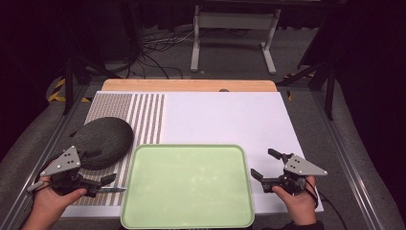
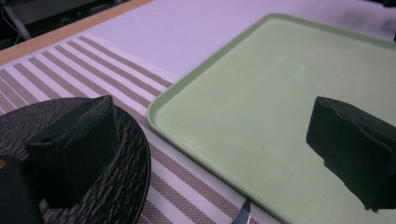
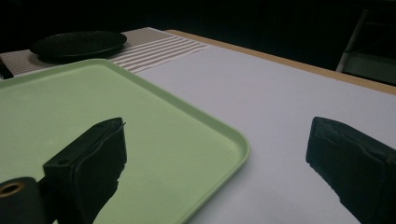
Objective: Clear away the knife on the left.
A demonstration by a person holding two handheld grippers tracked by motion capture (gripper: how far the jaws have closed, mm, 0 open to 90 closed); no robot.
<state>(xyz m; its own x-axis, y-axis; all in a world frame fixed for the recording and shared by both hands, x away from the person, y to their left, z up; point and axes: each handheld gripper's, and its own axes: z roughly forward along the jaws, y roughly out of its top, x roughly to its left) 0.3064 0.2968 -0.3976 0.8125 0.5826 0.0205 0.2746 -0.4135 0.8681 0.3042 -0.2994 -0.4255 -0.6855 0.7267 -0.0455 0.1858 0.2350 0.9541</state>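
A pale green tray lies bare at the table's near middle. Left of it a black textured plate rests on a striped placemat. My left gripper is held open at the near left, one jaw over the plate's near rim and the other close to the tray's left edge. In the left gripper view the plate and the tray's rim lie between its open jaws. My right gripper is open just right of the tray, with the tray's corner between its jaws.
A thin metal utensil tip lies on the placemat beside the tray, by the left gripper. A white board covers the table, with a wooden strip at its far edge. Cables and a metal stand lie beyond.
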